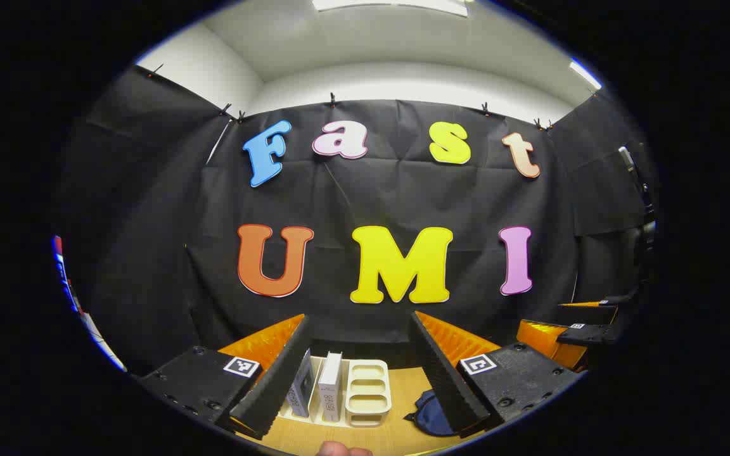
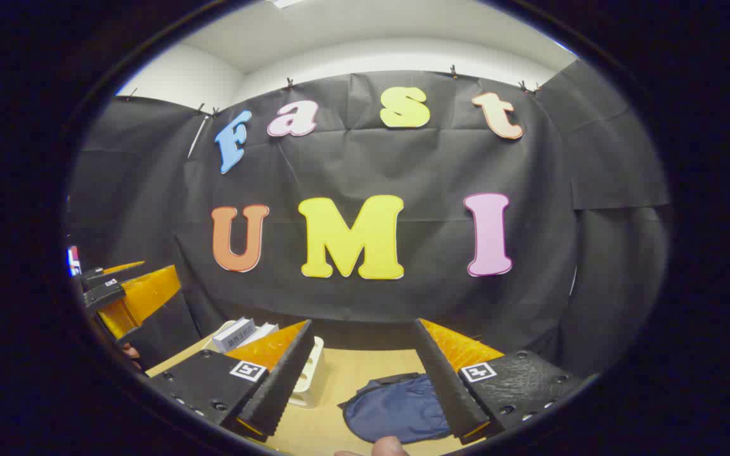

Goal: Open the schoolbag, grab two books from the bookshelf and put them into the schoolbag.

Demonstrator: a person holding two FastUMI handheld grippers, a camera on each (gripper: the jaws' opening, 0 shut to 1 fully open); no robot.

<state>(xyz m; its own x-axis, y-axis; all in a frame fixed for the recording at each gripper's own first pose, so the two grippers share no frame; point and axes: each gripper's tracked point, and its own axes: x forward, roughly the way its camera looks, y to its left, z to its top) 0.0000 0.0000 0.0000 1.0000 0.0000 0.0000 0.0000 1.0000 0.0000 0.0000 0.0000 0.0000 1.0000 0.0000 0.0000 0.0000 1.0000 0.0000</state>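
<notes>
Schoolbag [image 2: 397,408] lies flat and apparently unopened on the surface [image 2: 352,380] just beside the bookshelf [image 1: 368,392] holding two books [image 1: 330,386], while left gripper [image 1: 365,373] and right gripper [image 2: 365,380] hover with fingers apart, so limp fabric might slip or bunch when tugged.

Light wooden counter with a bookshelf and a schoolbag on it

In the left gripper view the counter [image 1: 397,392] carries a cream slotted bookshelf [image 1: 368,392] near the back, with two white books [image 1: 330,386] standing upright in it at its left end. A dark blue schoolbag [image 1: 436,413] lies flat on the counter to the right of the bookshelf, apart from it. In the right gripper view the schoolbag [image 2: 397,408] lies closed.
</notes>
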